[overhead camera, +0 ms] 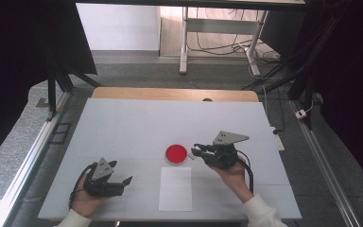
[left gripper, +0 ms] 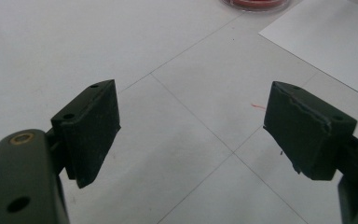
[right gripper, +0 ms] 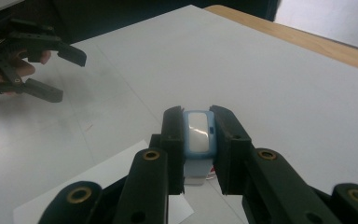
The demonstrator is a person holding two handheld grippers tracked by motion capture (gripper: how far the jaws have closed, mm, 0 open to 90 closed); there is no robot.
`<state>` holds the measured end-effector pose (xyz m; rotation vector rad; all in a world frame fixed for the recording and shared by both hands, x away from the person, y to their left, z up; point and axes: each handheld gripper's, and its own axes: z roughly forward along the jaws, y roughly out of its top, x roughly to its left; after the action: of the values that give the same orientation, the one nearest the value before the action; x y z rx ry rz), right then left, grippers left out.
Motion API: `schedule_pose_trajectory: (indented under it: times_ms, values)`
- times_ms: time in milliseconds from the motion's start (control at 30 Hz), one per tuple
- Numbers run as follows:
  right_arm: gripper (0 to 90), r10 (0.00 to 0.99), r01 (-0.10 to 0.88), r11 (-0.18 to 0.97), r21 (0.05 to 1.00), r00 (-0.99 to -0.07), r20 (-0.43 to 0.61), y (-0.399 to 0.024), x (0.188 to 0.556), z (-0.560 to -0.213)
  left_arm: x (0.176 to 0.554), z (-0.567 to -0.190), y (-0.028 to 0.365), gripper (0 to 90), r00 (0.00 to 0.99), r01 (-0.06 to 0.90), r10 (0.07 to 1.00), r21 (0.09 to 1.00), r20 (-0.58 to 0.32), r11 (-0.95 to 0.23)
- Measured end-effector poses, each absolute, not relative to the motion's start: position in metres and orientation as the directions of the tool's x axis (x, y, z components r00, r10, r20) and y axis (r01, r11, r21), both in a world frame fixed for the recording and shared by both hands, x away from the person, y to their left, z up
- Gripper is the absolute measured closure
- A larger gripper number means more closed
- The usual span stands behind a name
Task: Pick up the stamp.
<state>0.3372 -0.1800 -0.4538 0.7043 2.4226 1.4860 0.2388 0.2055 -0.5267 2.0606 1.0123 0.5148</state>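
My right gripper (right gripper: 198, 114) is shut on a small light-blue piece with a shiny white face (right gripper: 197, 133), pinched upright between the pads. In the high view the right gripper (overhead camera: 195, 151) points left, its tips just right of a round red dish (overhead camera: 176, 153). A white paper sheet (overhead camera: 176, 188) lies in front of the dish. My left gripper (overhead camera: 121, 171) rests at the front left, jaws spread wide with nothing between them. In its own view the left gripper (left gripper: 191, 100) hovers over bare table, with the dish's edge (left gripper: 256, 3) and the paper (left gripper: 326, 42) at the top right.
The white tabletop (overhead camera: 123, 127) has a wooden edge (overhead camera: 170, 93) at the far side. Black frames and cables stand beyond and beside the table. The left gripper (right gripper: 37, 70) shows open at the upper left of the right gripper view.
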Motion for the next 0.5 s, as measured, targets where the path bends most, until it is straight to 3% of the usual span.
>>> schedule_pose_trajectory:
  times_ms: [500]
  values:
    - [75.0,0.464,0.299,0.369,0.88,-0.879,0.104,-0.165,0.329,-0.462,0.239,-0.526,0.204,18.2,0.605,0.485,0.796,0.783,0.021,-0.389]
